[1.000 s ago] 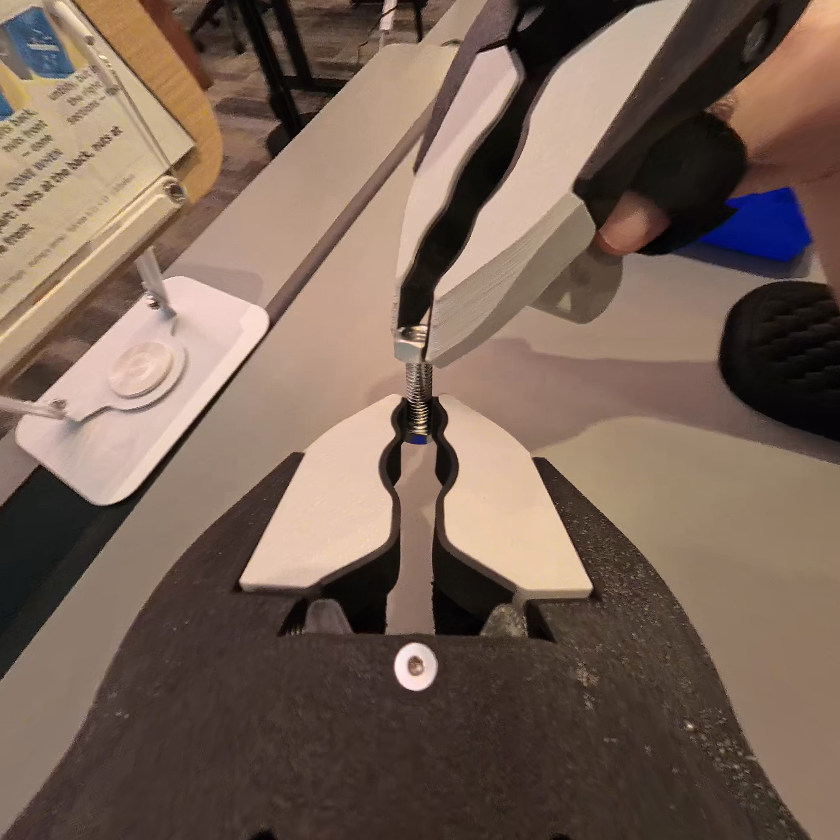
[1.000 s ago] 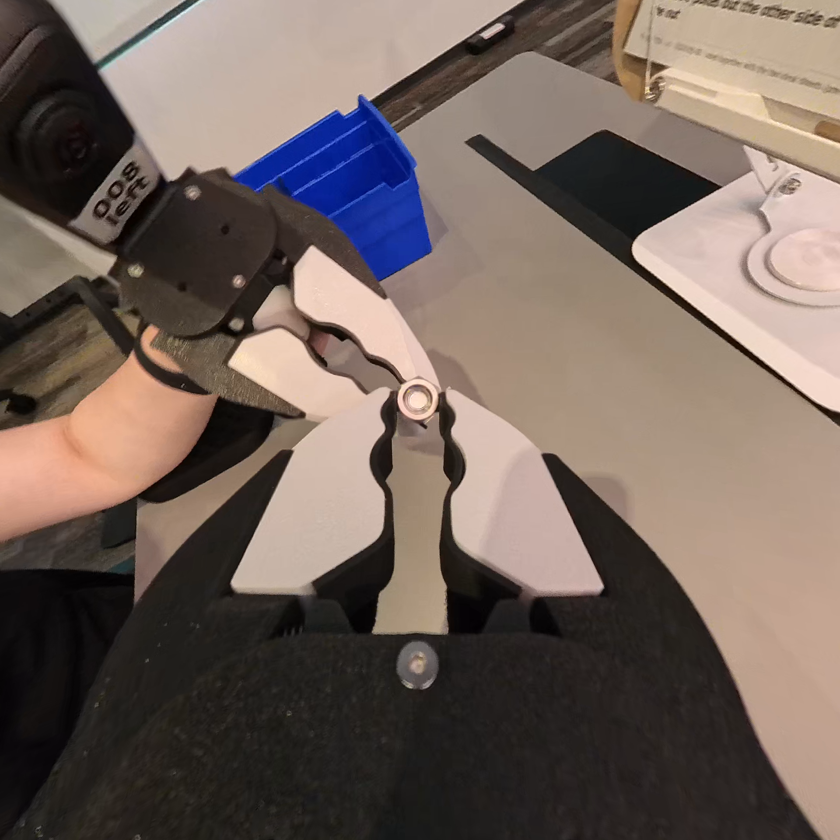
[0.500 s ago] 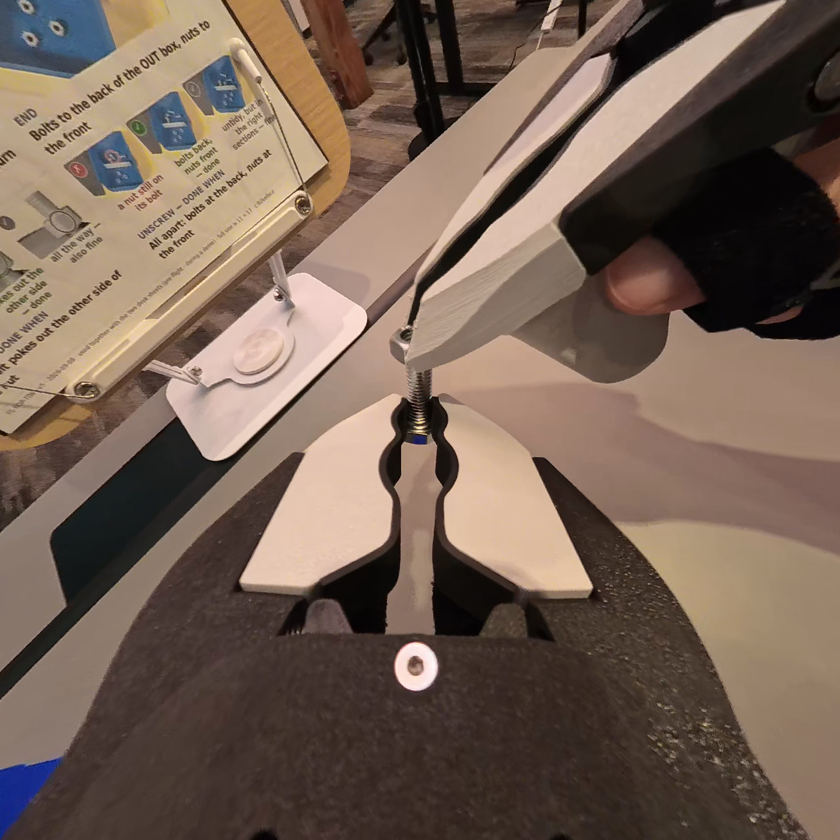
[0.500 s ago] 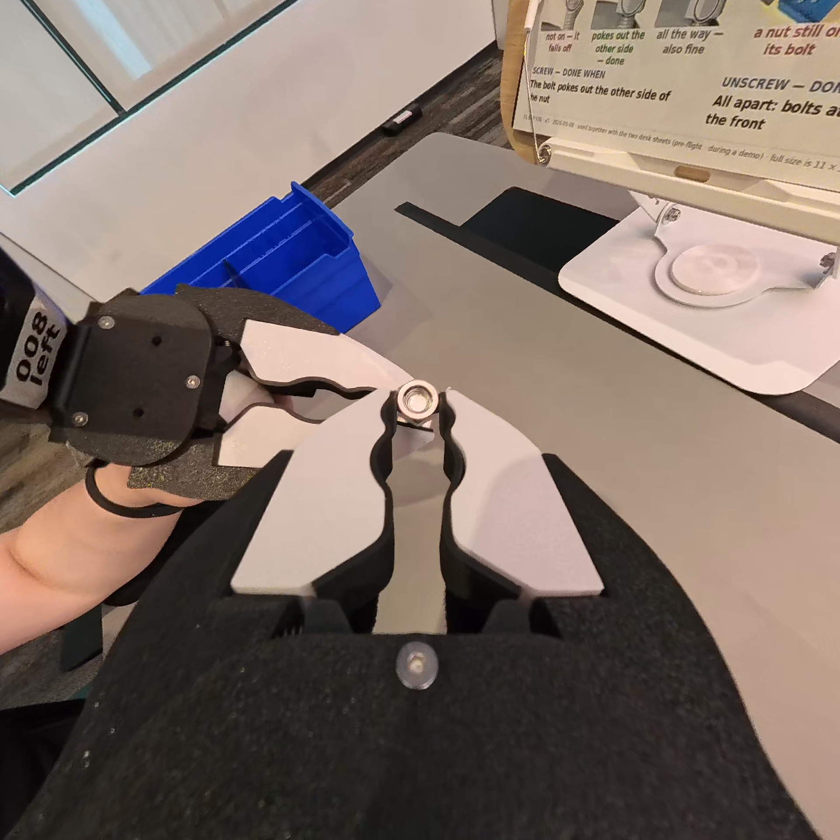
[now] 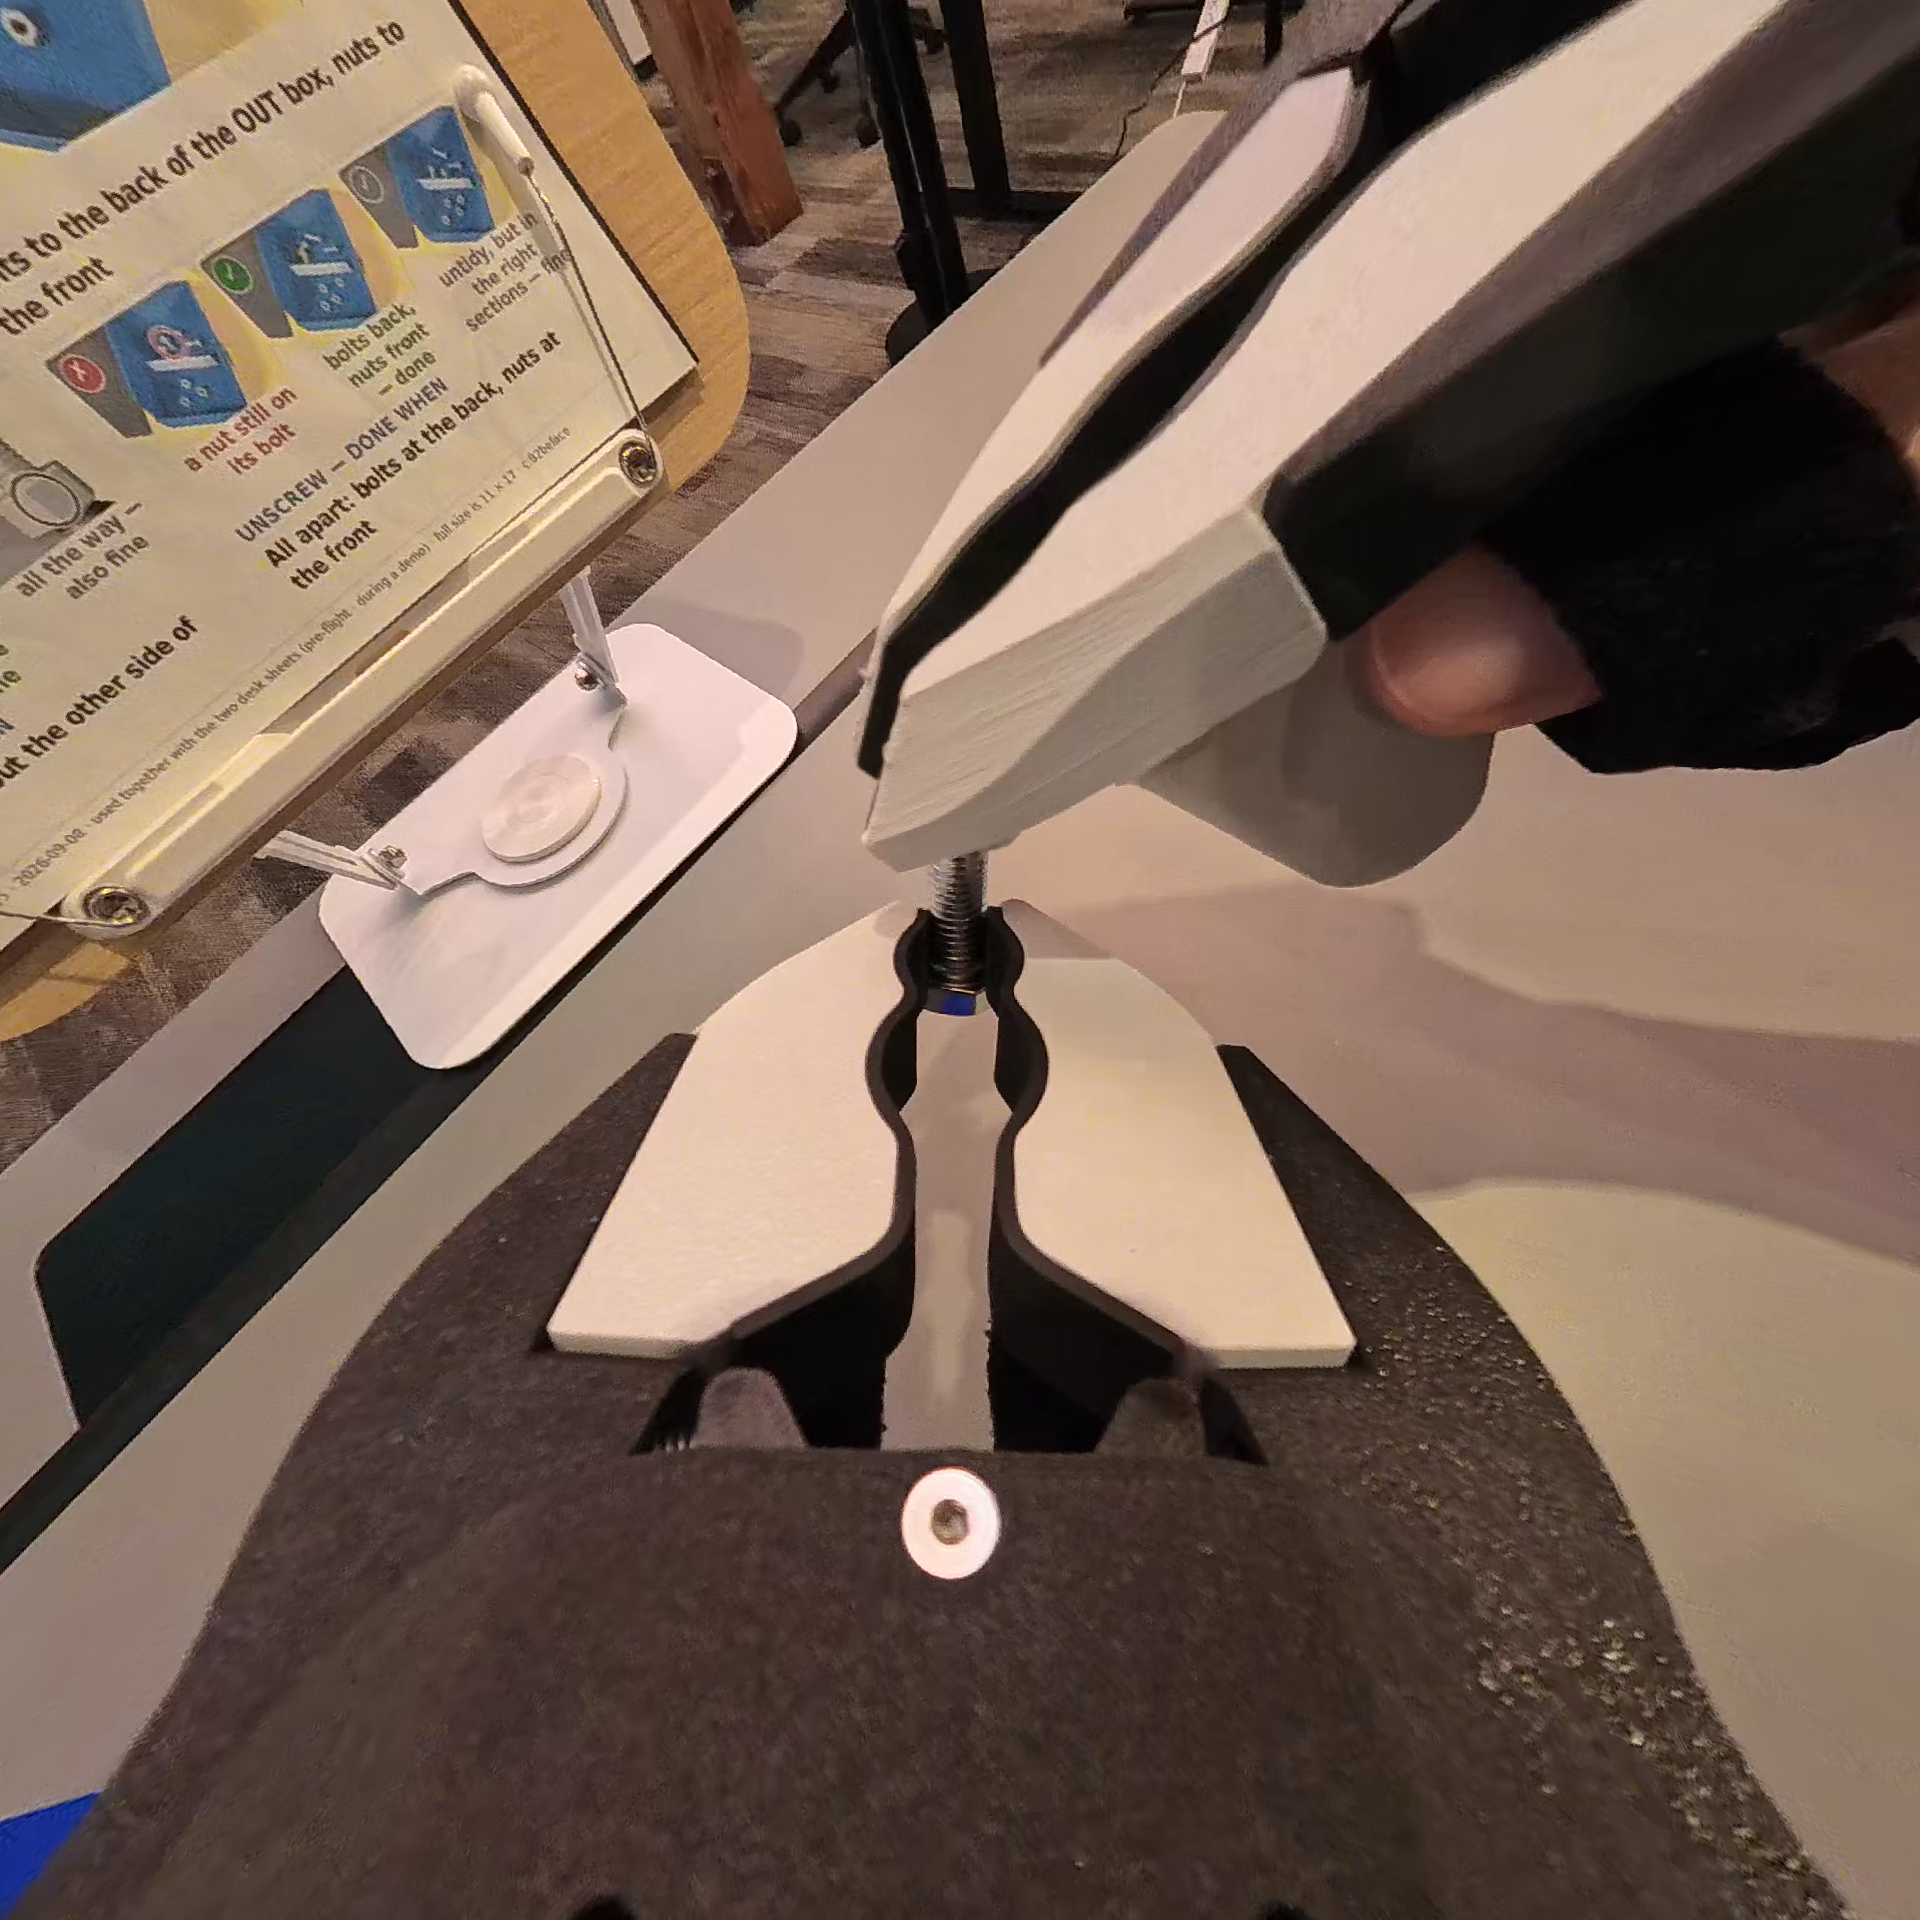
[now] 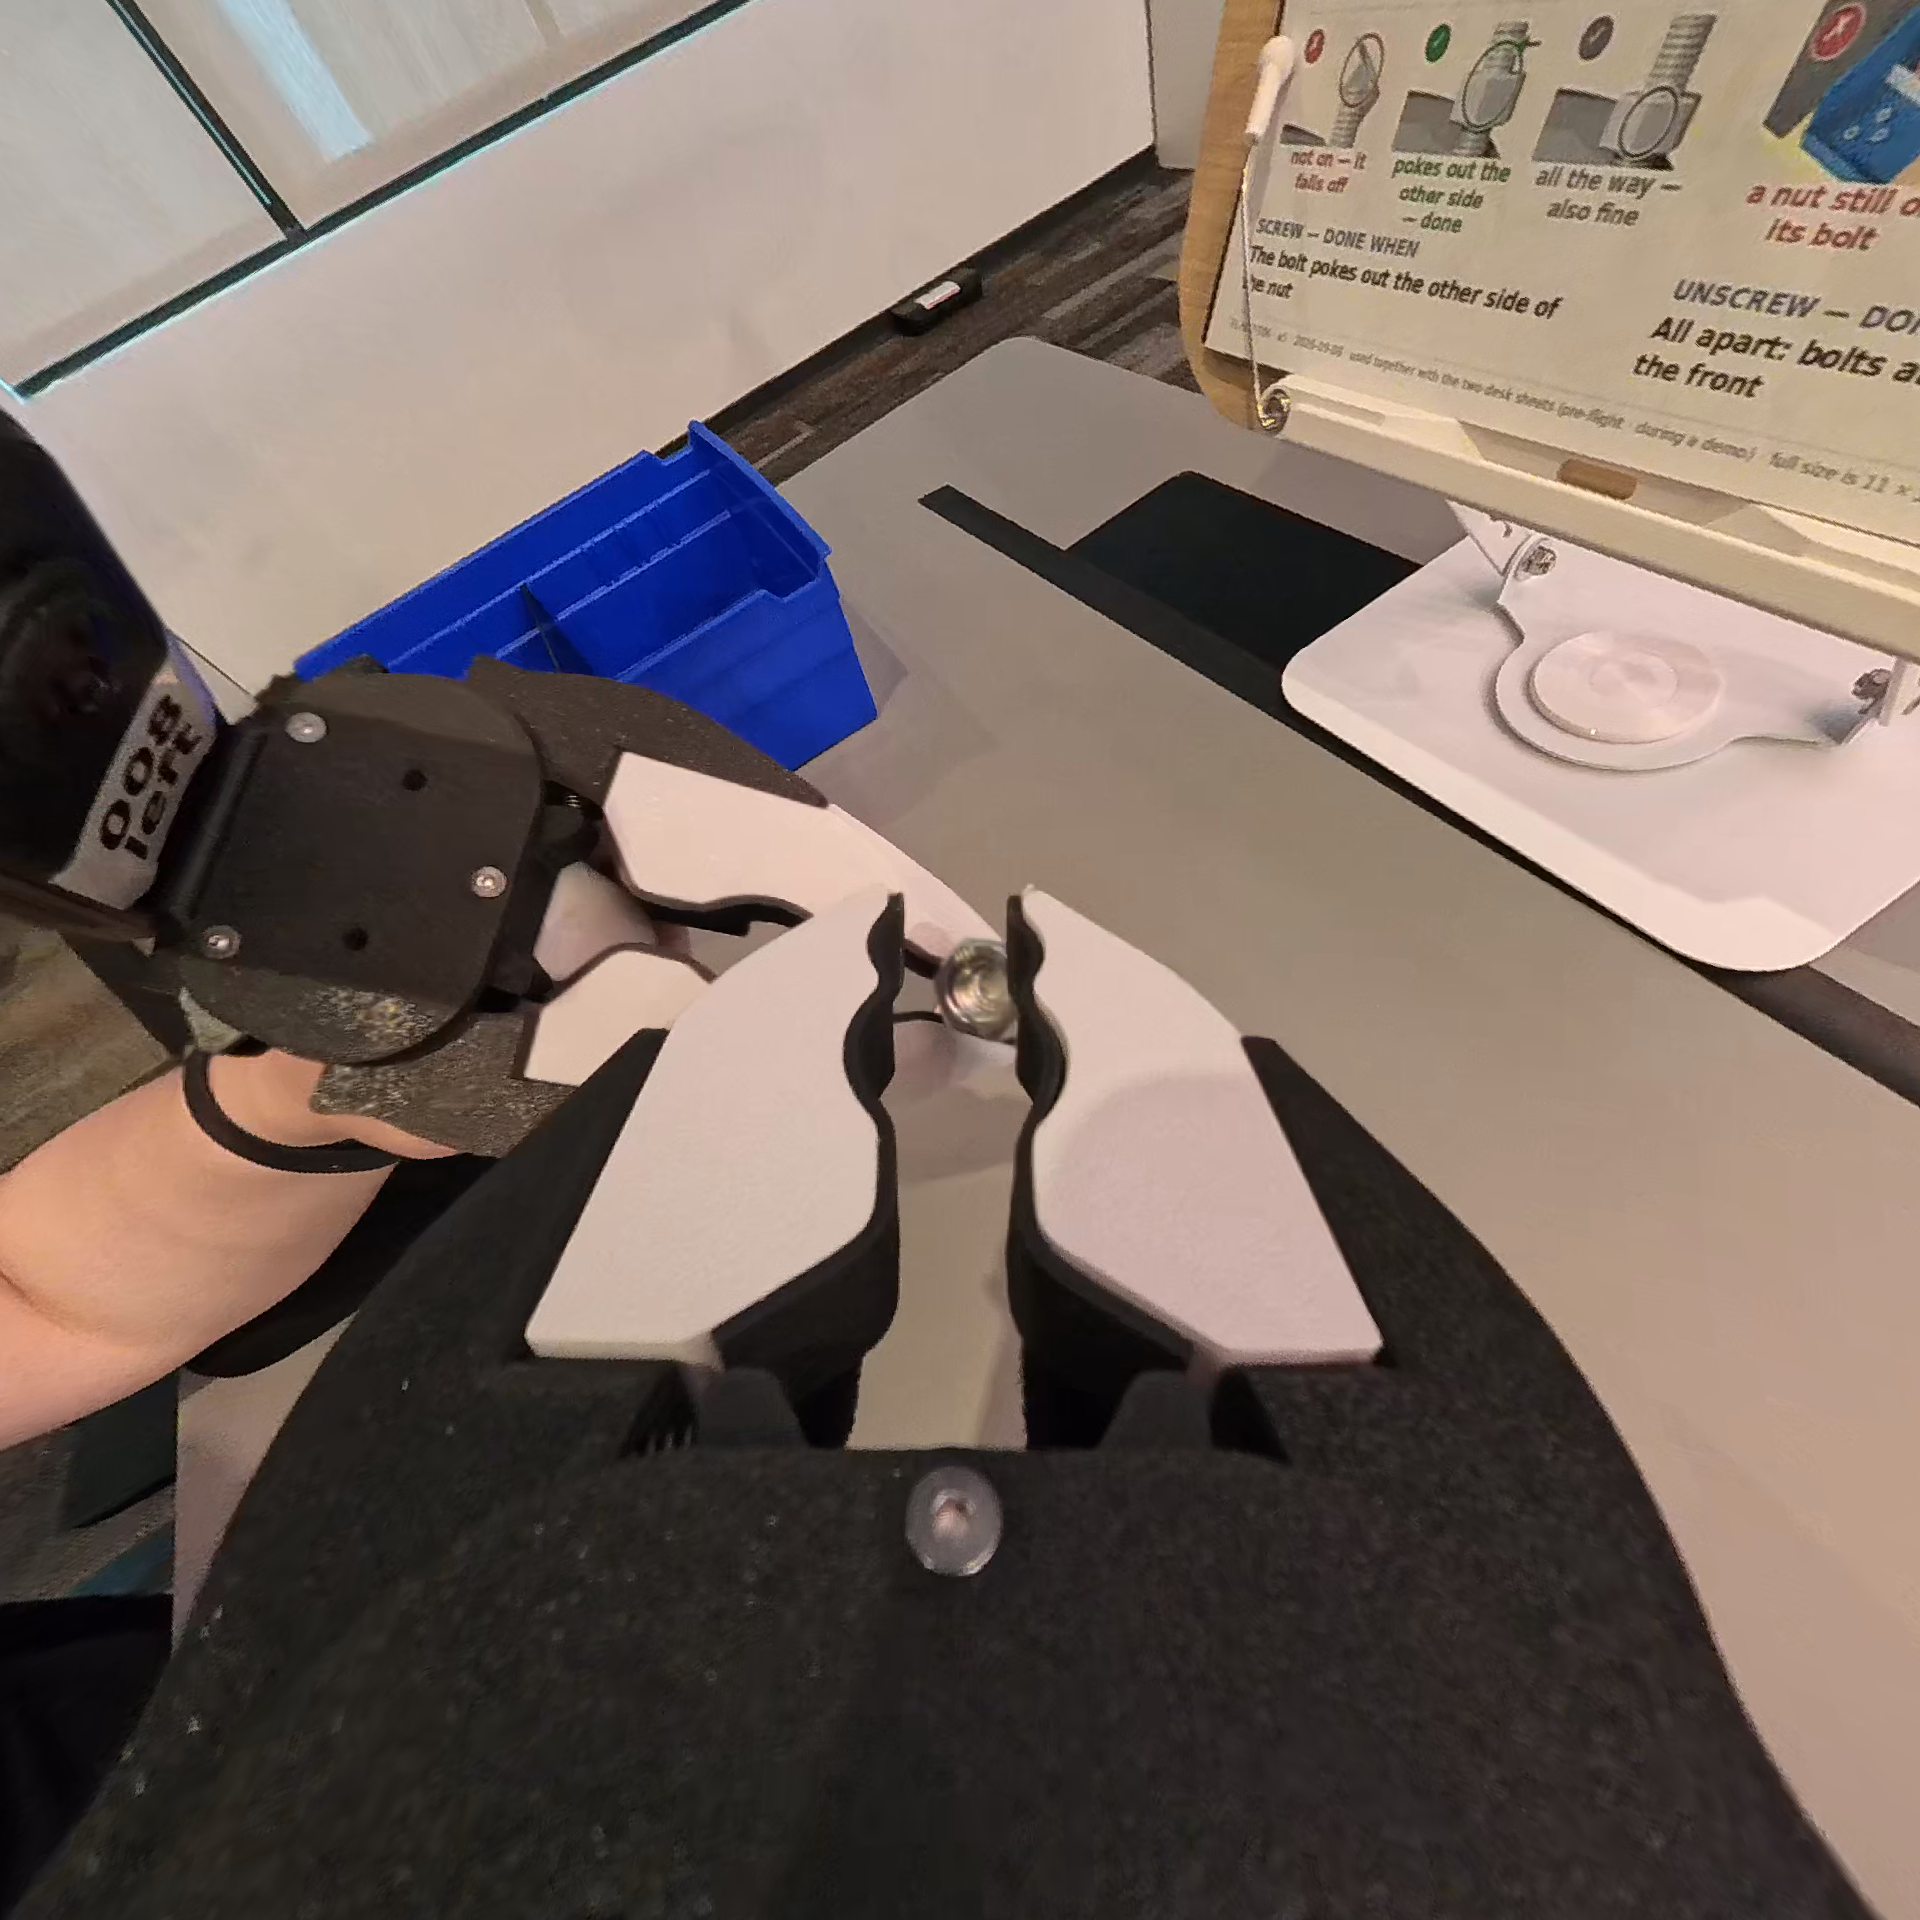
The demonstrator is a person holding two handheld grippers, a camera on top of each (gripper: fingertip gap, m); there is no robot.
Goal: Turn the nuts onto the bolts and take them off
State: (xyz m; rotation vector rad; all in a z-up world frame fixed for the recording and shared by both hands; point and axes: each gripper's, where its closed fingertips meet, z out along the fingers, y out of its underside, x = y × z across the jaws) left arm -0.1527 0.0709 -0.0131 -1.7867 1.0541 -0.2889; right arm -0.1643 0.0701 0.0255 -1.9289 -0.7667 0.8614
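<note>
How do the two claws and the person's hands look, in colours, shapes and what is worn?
Both claws share one design: a rough black body with a pale screw head and two flat white fingers with wavy black inner edges. See the left claw and the right claw. The left claw bears a white label band. The right hand wears a black fingerless glove; a thin black loop circles the left wrist.

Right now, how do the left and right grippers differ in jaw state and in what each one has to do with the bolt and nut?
The left gripper is shut on the bolt, gripping its lower end; the right gripper is open, its jaws parted around the nut, which seems to touch only one finger. The left gripper comes in from the side, the right gripper from above the bolt's tip. Both share the same white-fingered, black-bodied build.
</note>
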